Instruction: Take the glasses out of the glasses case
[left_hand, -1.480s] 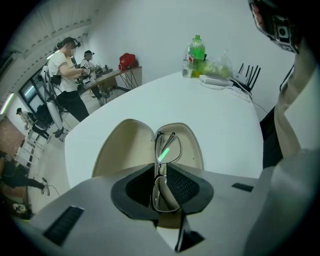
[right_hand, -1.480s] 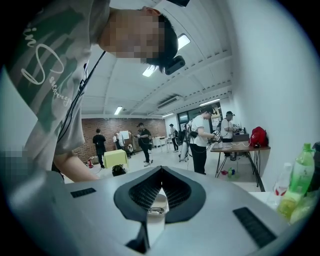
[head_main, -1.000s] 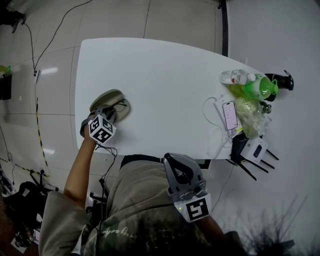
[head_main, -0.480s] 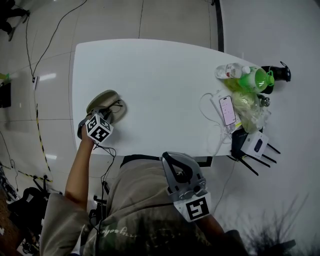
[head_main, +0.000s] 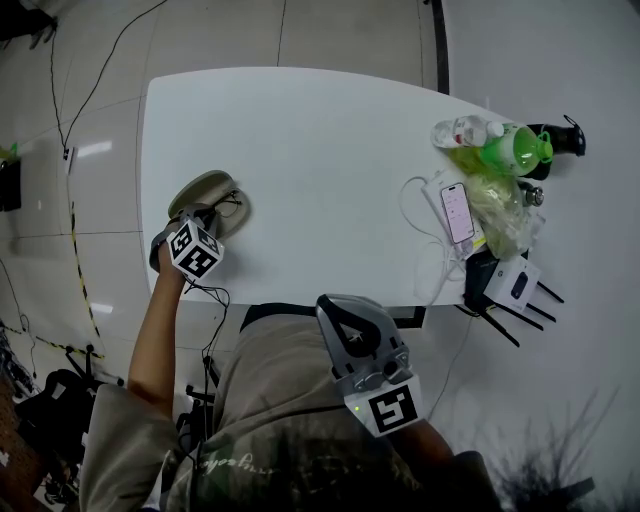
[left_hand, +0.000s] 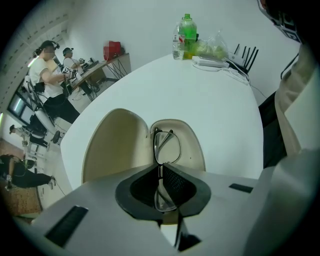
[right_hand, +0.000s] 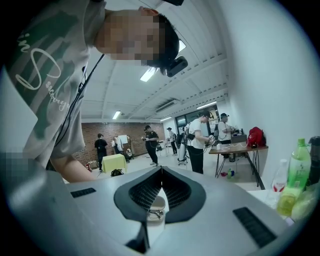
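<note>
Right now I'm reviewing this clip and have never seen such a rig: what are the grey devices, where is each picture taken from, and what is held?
No robot here: a person holds a two-jaw gripper in each hand. One picture comes from a head camera looking down on the white table; the other two come from cameras riding on the grippers. The left gripper has its jaws closed on the glasses, over the open glasses case. The right gripper is shut and empty, held near the person's body. At the table's right end lie a green bottle, a phone and a router.
</note>
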